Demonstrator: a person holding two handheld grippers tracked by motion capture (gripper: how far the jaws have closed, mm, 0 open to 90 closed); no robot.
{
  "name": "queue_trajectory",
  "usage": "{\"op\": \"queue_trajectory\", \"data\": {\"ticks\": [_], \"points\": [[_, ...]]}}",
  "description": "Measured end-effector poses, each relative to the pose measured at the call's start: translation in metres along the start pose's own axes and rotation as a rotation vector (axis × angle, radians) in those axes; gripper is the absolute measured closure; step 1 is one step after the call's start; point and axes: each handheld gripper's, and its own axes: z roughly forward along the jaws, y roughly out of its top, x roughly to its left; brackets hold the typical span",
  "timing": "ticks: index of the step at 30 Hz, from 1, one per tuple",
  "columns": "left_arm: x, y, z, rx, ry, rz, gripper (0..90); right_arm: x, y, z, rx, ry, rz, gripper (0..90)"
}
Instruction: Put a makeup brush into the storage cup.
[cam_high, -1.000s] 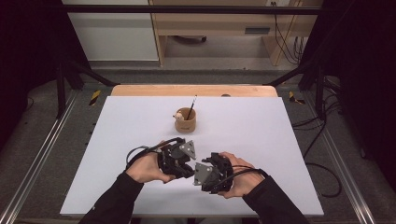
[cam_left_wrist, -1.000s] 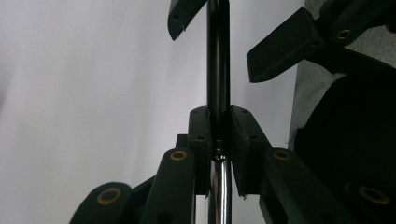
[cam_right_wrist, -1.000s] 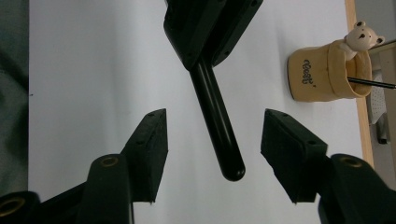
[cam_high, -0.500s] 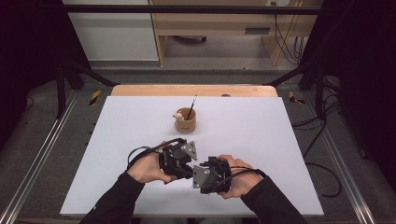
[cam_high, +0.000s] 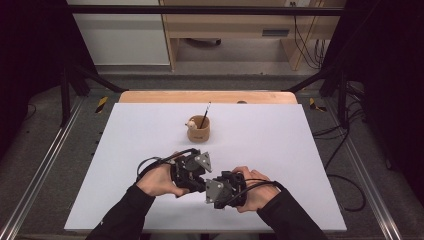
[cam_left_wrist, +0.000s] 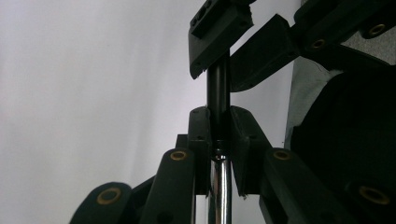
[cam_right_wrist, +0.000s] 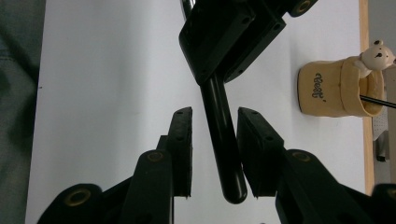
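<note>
Lying between both grippers near the table's front edge: black pen (cam_right_wrist: 222, 135), its chrome end toward the left. Clamped tight in the left gripper (cam_left_wrist: 218, 140), pads pressing the barrel. Flanked by the right gripper (cam_right_wrist: 215, 149), jaws just closing, narrow, a sliver of gap visible on one side, the other pad at or near the barrel. Farther off, mid-table: tan bear mug (cam_high: 198, 128) with a thin stick inside. Underneath all, white table (cam_high: 300, 150).
</note>
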Motion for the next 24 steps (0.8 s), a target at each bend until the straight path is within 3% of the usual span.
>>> {"op": "queue_trajectory", "data": {"ticks": [24], "points": [[-0.002, 0.0017, 0.0025, 0.016, -0.017, 0.019, 78.9, 0.0029, 0.0018, 0.0033, 0.029, 0.004, -0.037, 76.5]]}}
